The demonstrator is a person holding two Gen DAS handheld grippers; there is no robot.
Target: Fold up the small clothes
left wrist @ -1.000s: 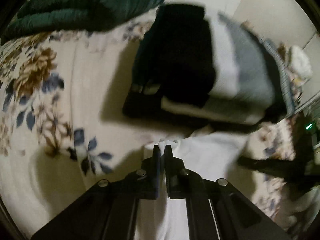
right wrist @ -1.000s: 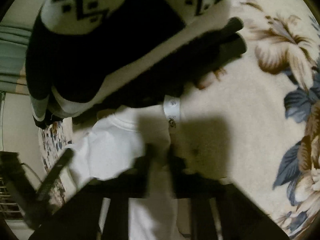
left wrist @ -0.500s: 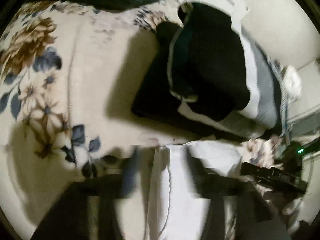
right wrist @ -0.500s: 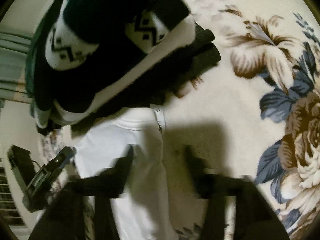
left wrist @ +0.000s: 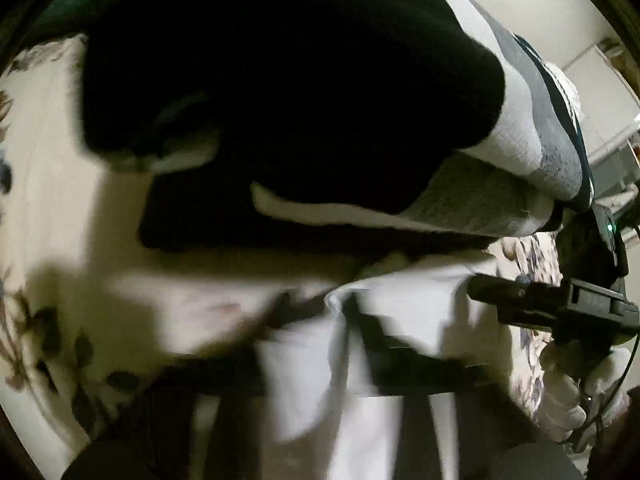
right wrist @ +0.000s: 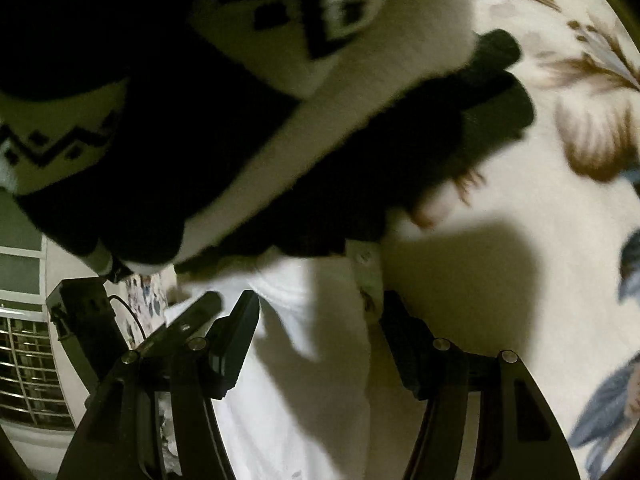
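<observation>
**Both grippers spread over the white garment, folded stack just beyond**

Right wrist view: the right gripper stood with its two black fingers wide apart, nothing between them but cloth lying flat below. The white cotton garment ran from bottom centre of the frame up to mid-frame, passing between the fingers. A white printed label strip lay along the garment's right edge, just above the right finger. The garment's upper edge met, or went slightly under, the stack of folded clothes filling the upper left: black knit with a white band carrying a black zigzag pattern. Cream bedspread with brown and blue flowers covered the right side. The other gripper's black body showed at lower left, beside a window grille.

Left wrist view: heavy motion blur. The left gripper appeared spread, its dark fingers on either side of a raised fold of the white garment at lower centre; contact with the cloth could not be judged. The stack filled the upper frame, with a white and grey folded piece at its right. The right gripper entered from the right edge over the garment, with a white-gloved hand below it. The bedspread showed at left.
</observation>
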